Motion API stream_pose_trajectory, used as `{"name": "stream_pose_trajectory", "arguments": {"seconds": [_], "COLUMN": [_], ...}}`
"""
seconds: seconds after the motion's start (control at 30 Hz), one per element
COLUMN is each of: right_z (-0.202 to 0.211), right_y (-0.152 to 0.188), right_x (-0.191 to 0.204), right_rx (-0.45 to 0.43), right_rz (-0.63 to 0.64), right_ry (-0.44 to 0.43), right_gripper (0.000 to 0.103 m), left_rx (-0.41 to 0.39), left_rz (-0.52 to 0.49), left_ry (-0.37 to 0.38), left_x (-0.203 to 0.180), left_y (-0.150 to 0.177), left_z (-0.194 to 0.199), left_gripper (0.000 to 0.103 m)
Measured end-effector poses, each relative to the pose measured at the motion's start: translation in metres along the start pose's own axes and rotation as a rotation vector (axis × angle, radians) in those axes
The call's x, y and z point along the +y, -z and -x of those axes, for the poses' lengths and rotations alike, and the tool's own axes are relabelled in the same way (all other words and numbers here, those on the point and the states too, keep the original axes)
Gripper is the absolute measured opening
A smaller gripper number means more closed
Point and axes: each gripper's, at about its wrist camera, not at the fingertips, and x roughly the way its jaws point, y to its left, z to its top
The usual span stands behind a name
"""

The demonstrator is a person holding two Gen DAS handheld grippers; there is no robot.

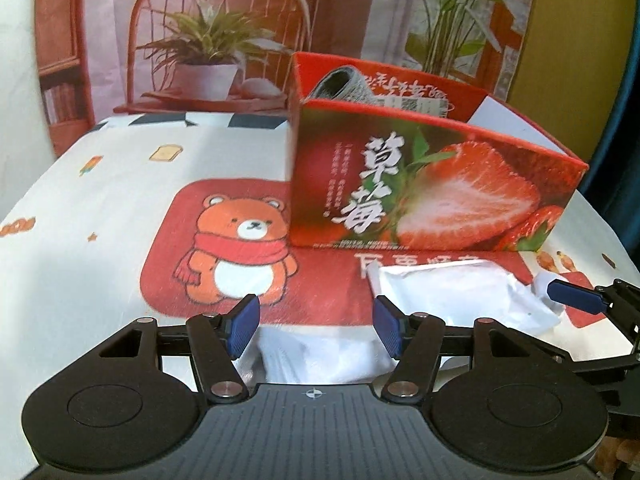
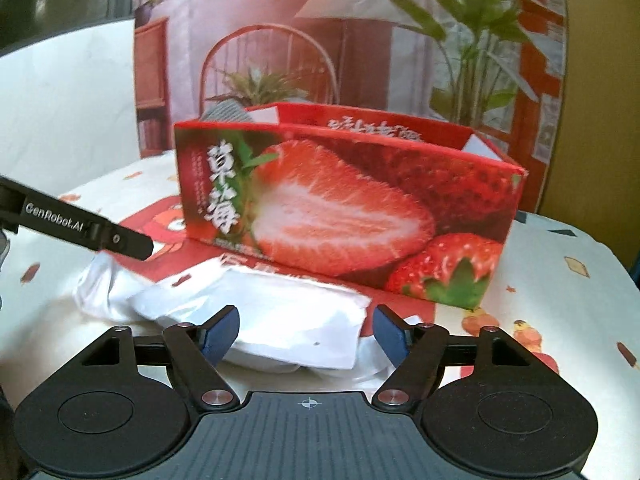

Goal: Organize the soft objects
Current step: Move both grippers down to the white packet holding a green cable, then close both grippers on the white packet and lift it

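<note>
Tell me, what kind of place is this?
Probably a table set up at home: a bear-print tablecloth, a strawberry box holding a grey rolled cloth, and a printed room-scene backdrop behind.

white soft packet (image 2: pixel 256 320) lies between the open right gripper (image 2: pixel 306 330), before strawberry box (image 2: pixel 340 208).

Strawberry box (image 1: pixel 436 196): printed cardboard, slight sheen, smooth faces, white uncoated inner flaps. White packet (image 2: pixel 280 320): thin crinkled plastic film, glossy, creased. Rolled item (image 1: pixel 352 88) inside box: grey knitted cloth, matt, ribbed. Cloth cover (image 1: pixel 100 240) over surface: printed woven fabric, matt, fine weave visible. Left gripper (image 1: pixel 316 326): black matt plastic arms, bright metal pivot pins, blue ridged rubbery pads (image 1: pixel 242 330). Backdrop (image 2: pixel 280 40): printed sheet, creased, faint sheen.
</note>
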Motion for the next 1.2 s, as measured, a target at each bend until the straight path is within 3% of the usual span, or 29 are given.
{"name": "stream_pose_trajectory", "arguments": {"seconds": [0.43, 0.73, 1.03, 1.2], "right_z": [-0.004, -0.008, -0.013, -0.023], "right_y": [0.005, 0.004, -0.010, -0.022], "right_x": [0.004, 0.003, -0.006, -0.009], "right_rx": [0.034, 0.048, 0.047, 0.033], "right_rz": [0.035, 0.036, 0.009, 0.004], "right_ry": [-0.022, -0.007, -0.009, -0.017], "right_gripper": [0.086, 0.085, 0.083, 0.079], "left_rx": [0.003, 0.028, -0.075, -0.089], "left_rz": [0.018, 0.081, 0.183, 0.164], "left_ry": [-0.018, -0.020, -0.032, -0.002], "left_x": [0.002, 0.012, 0.036, 0.032], "left_y": [0.009, 0.011, -0.004, -0.008], "left_z": [-0.006, -0.013, 0.003, 0.000], "left_gripper": [0.066, 0.067, 0.070, 0.070]}}
